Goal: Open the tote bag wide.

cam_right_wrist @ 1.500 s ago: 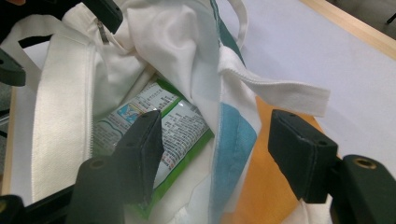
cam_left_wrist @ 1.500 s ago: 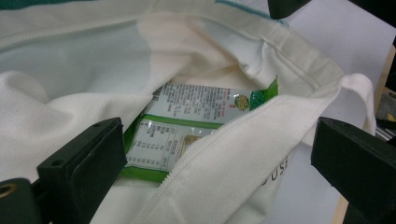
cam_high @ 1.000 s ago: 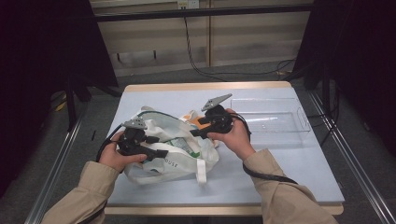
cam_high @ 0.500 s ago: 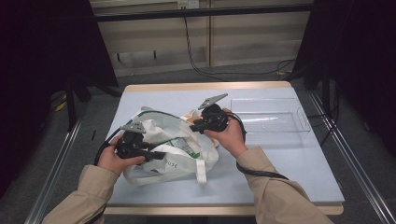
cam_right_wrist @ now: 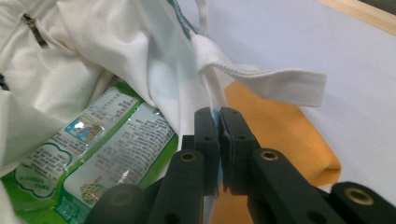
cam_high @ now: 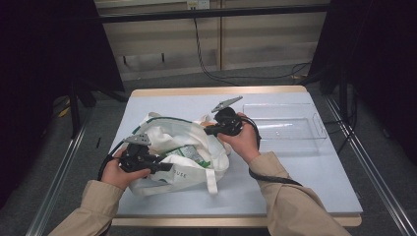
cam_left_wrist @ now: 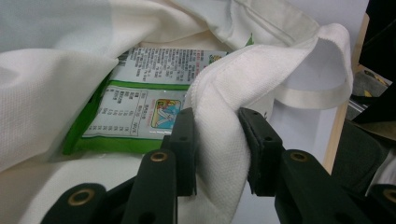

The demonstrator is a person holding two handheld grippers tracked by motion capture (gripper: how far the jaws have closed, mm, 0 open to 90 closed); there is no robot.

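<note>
A white cloth tote bag (cam_high: 167, 142) lies on the table with its mouth open. Inside it is a green-and-white snack packet (cam_left_wrist: 140, 112) (cam_right_wrist: 93, 149) (cam_high: 189, 155). My left gripper (cam_left_wrist: 217, 121) (cam_high: 166, 167) is at the bag's near left; its jaws have just been closing and now pinch a thick fold of the rim. My right gripper (cam_right_wrist: 219, 114) (cam_high: 209, 130) is at the far right side of the mouth. Its jaws have just closed on a thin edge of the bag below a strap (cam_right_wrist: 271, 81).
A flat orange-yellow thing (cam_right_wrist: 280, 135) lies on the table beside the bag, under my right gripper. A clear plastic tray (cam_high: 290, 123) stands at the back right. The light blue table top (cam_high: 305, 177) ends in a wooden edge.
Both hands stay almost where they were. The left gripper has shifted slightly toward the near edge, and the bag's rim is drawn up between the two grippers.
</note>
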